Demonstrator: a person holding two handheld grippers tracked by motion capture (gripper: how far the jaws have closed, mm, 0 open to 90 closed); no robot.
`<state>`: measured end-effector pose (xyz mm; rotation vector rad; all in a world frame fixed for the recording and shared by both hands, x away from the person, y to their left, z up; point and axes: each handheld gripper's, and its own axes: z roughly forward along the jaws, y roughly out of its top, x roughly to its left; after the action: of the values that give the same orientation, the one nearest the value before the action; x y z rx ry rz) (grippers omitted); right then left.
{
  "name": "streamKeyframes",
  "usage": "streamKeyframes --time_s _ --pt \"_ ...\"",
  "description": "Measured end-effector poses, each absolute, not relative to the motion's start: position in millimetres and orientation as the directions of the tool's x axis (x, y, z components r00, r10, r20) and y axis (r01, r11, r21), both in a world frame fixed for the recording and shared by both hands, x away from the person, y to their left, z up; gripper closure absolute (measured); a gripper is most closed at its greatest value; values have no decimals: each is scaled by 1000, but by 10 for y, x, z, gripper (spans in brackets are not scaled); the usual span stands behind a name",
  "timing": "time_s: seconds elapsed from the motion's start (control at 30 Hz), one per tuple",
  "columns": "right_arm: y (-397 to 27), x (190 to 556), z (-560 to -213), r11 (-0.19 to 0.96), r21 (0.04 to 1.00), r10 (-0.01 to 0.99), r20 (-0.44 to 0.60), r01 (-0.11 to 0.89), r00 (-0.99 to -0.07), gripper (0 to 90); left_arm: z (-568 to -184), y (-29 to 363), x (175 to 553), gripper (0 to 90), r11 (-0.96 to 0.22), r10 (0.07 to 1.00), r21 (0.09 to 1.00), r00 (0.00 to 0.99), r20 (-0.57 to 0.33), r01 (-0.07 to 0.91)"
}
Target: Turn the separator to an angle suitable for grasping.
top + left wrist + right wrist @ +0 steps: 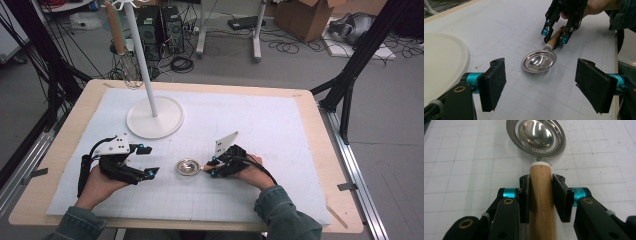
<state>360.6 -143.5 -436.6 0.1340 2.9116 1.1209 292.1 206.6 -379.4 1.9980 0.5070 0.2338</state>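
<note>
The right tongs (540, 195) pinch the wooden handle (541, 202) of a steel ladle (188, 166), both pads pressed against its sides just behind the white collar. The ladle lies on the white gridded mat (280, 130) on the table (320, 150), bowl up, between the two hands. The left tongs (540, 86) stand spread wide with nothing between them, near the bowl and beside the round white base of a stand (155, 117).
</note>
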Motion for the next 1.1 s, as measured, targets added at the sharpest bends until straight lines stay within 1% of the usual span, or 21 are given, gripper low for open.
streamKeyframes --time_s 0.2,0.23,0.37,0.83,0.97,1.1 --pt "-1418 3612 -4311 709 701 82 27 78 -996 705 -3771 2095 2918 251 -396 453 885 891 -46 247" --pt "-1401 3604 -4299 712 698 80 16 69 -997 705 -3769 2097 2916 251 -395 452 885 891 -47 248" --pt "-1283 3562 -4305 722 690 55 16 50 -998 705 -3767 2103 2909 251 -395 454 885 890 -46 247" --pt "-780 3442 -4300 694 720 -22 1 -14 -1000 705 -3751 2131 2890 253 -403 451 882 892 -39 243" --pt "-734 3419 -4321 698 716 -28 12 -11 -1000 702 -3775 2097 2908 256 -416 439 876 897 -42 244" --pt "-733 3421 -4346 707 707 -27 50 17 -998 687 -3800 2028 2916 264 -426 422 872 905 -46 243"
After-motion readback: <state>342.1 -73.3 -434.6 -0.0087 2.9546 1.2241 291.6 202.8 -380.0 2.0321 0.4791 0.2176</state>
